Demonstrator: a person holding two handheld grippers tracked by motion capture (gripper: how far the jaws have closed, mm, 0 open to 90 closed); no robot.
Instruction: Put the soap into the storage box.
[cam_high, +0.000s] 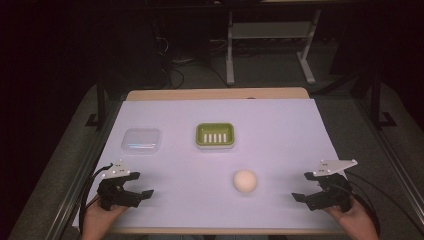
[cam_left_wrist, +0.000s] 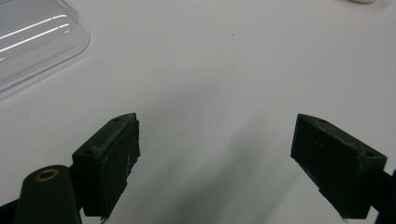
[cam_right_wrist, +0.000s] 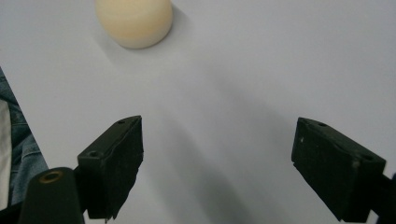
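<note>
Right now the work looks at its very start: both tools wait at the near edge and nothing is held yet.

Going by size, the table (cam_high: 300, 95) comes first, w/ a white sheet (cam_high: 280, 135) covering nearly all its top. On the sheet, towards the far side, lies a clear plastic lid (cam_high: 141, 140) at the left, flat, and just right of it, apart, a green soap dish (cam_high: 215, 135) w/ a white slotted insert. Closer to the person, right of centre, sits a round cream soap bar (cam_high: 245, 180), alone on the sheet, well apart from the dish and touching nothing.

The left gripper (cam_high: 138, 194) rests low at the near left, jaws spread and empty; in the left gripper view a corner of the lid shows at top left. The right gripper (cam_high: 303, 199) is at the near right, jaws also spread w/ nothing between; its own view has the soap ahead and to the left.

My judgement: the step in hand is the approach to the soap, prob. by the right gripper as it is nearer and points to it. The next move asks to bring the jaws around the soap's widest part and close gently, bc the round shape may slip or roll. Then the dish is the likely place for it, I think.
</note>
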